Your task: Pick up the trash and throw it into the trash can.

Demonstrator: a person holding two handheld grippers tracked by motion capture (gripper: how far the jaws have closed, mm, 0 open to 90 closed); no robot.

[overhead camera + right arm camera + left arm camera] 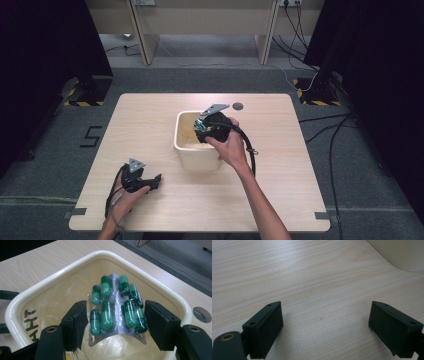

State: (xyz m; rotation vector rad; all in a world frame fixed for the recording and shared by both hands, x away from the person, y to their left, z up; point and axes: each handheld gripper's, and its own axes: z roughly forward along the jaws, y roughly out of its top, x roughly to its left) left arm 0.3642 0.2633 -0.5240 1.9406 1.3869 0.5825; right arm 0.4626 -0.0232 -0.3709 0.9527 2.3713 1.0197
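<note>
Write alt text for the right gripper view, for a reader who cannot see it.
A blister pack of green capsules, bent along its middle, is pinched between the black jaws of the right claw over a cream plastic bin. The bin stands on a light wooden table and has black writing on its inner wall.

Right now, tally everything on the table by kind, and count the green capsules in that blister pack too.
Bins: 1, cream bin
Blister packs: 1, blister pack, clamped in the right gripper above the bin
Green capsules: 8
Grippers: 2, with the left gripper open
Total: 12
</note>
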